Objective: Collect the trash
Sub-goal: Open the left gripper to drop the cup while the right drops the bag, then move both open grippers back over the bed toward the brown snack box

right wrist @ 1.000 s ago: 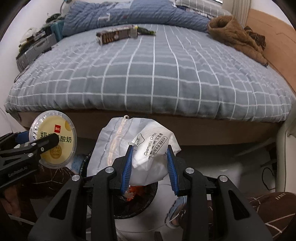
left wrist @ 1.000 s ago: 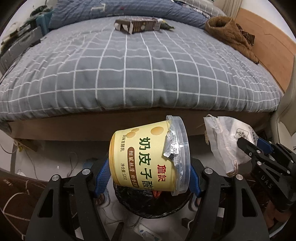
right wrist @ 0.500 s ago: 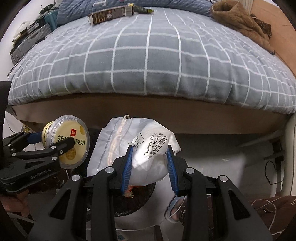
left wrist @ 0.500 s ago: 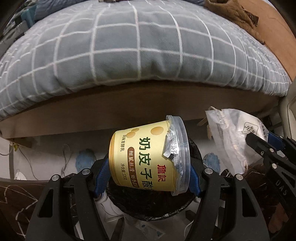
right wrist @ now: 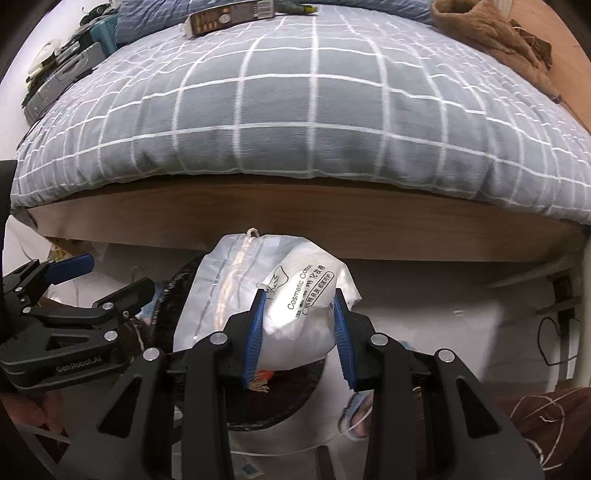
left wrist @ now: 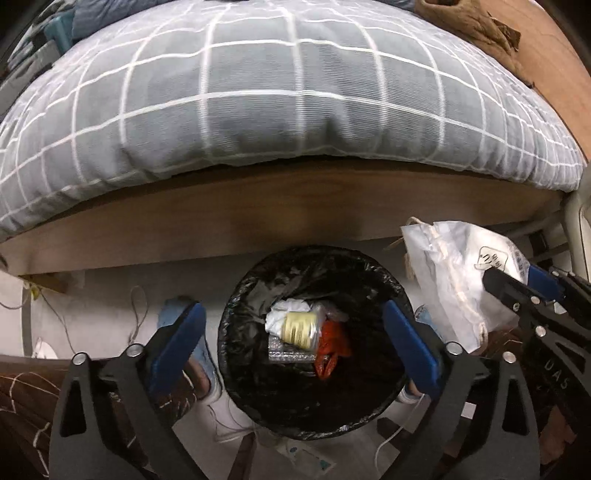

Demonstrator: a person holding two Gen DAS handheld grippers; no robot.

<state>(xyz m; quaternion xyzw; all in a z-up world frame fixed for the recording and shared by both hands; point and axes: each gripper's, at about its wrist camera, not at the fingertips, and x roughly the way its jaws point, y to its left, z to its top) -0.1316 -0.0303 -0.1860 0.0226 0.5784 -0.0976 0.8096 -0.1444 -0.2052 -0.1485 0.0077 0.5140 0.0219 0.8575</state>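
My left gripper [left wrist: 291, 325] hangs over a round bin lined with a black bag [left wrist: 388, 284], and its jaws are opening wide with nothing between them. The yellow yoghurt cup [left wrist: 297, 329] lies on its side inside the bin among white paper, foil and a red wrapper [left wrist: 330, 350]. My right gripper [right wrist: 298, 314] is shut on a white plastic cosmetic cotton bag [right wrist: 295, 306], held above the bin's right rim [right wrist: 295, 402]. That bag [left wrist: 454, 280] also shows at the right of the left wrist view. The left gripper [right wrist: 107, 280] appears at the left of the right wrist view.
A bed with a grey checked cover [right wrist: 314, 103] and wooden frame [left wrist: 295, 218] stands just behind the bin. A brown carton [right wrist: 229, 16] and brown garment [right wrist: 491, 33] lie on the bed. Blue slippers [left wrist: 199, 350] and cables [right wrist: 546, 339] are on the floor.
The left gripper's jaws have spread apart and the yellow cup has dropped from them into the bin. Both grippers have sunk and tilted down toward the bin. The right gripper still holds the white bag.
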